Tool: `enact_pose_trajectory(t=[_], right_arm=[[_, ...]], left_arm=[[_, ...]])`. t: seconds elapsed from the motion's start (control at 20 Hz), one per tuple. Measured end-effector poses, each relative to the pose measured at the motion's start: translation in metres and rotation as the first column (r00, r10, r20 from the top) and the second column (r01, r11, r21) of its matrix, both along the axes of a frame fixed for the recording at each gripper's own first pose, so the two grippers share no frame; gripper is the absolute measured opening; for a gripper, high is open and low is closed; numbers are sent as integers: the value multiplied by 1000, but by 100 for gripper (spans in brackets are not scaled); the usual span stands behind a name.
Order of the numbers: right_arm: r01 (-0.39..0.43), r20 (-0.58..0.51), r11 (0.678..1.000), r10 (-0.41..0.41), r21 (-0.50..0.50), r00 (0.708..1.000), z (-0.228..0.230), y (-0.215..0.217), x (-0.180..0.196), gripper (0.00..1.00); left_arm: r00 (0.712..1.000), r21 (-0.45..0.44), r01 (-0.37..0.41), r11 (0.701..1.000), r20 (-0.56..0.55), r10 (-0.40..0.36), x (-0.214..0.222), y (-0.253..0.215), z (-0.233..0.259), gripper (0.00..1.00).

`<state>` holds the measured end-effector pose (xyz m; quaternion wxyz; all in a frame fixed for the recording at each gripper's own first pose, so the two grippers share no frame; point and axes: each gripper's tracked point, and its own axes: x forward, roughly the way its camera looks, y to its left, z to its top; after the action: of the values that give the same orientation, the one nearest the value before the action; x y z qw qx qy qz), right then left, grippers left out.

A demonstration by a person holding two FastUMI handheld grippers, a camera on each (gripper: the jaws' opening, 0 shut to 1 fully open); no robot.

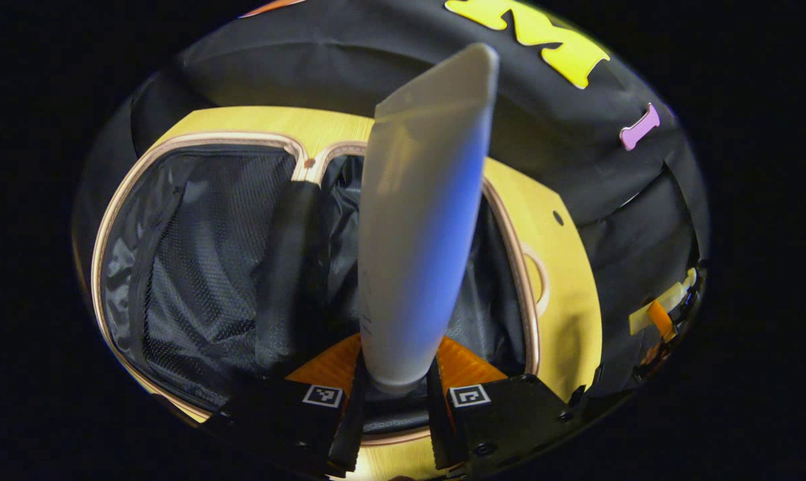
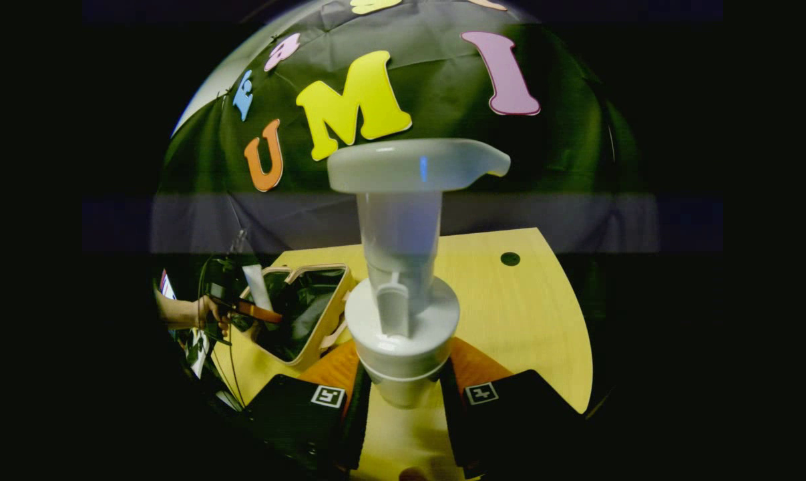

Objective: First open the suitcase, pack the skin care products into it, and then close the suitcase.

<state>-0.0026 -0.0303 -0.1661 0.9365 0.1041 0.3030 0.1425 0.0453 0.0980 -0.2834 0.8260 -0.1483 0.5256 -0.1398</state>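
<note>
In the left gripper view my left gripper [image 1: 396, 394] is shut on the cap end of a white tube [image 1: 419, 220], which stands up over the open suitcase [image 1: 195, 267] with its black mesh lining and pale pink rim. In the right gripper view my right gripper [image 2: 403, 394] is shut on a white pump bottle [image 2: 403, 321], its pump head [image 2: 416, 164] upright above the table. Farther left in that view lies the open suitcase [image 2: 296, 314], and over it a hand [image 2: 206, 314] holds the left gripper [image 2: 252, 308] with the tube [image 2: 256, 286].
The suitcase lies on a yellow wooden table [image 2: 509, 314] with a round cable hole [image 2: 509, 258] at its far side. The black cloth wall closes off the back. An orange and white strip [image 1: 663, 314] sits at the right edge of the left gripper view.
</note>
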Motion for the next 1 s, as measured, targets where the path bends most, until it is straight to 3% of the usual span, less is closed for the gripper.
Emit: enact_pose_trajectory(t=[0.25, 0.45, 0.65, 0.7, 0.8, 0.85, 0.9, 1.0], right_arm=[[-31, 23, 999, 31, -19, 999, 19, 9, -11, 48], [-61, 33, 998, 61, -9, 998, 25, 17, -18, 48], [-77, 40, 997, 78, -30, 996, 24, 17, -24, 48], [-80, 42, 996, 82, -31, 996, 24, 17, -25, 48], [-92, 40, 995, 93, -38, 995, 22, 20, -25, 48], [-101, 40, 994, 103, -37, 994, 23, 23, -26, 48], [-111, 40, 993, 113, -36, 993, 24, 27, -27, 48], [-137, 43, 990, 139, -34, 989, 26, 40, -27, 48]], left_arm=[[972, 42, -1, 999, -233, 10, -13, 4, -23, 44], [921, 83, 43, 996, -389, -7, -28, 4, -34, 44], [902, 105, 41, 994, -432, 9, -30, 4, -33, 44], [902, 112, 42, 993, -432, 10, -30, 4, -34, 53], [903, 124, 27, 992, -429, 29, -32, 4, -33, 56], [902, 127, 14, 992, -430, 43, -34, 5, -32, 57], [902, 123, -4, 992, -428, 56, -36, 4, -30, 51], [902, 87, -44, 995, -425, 77, -41, 0, -19, 64]])
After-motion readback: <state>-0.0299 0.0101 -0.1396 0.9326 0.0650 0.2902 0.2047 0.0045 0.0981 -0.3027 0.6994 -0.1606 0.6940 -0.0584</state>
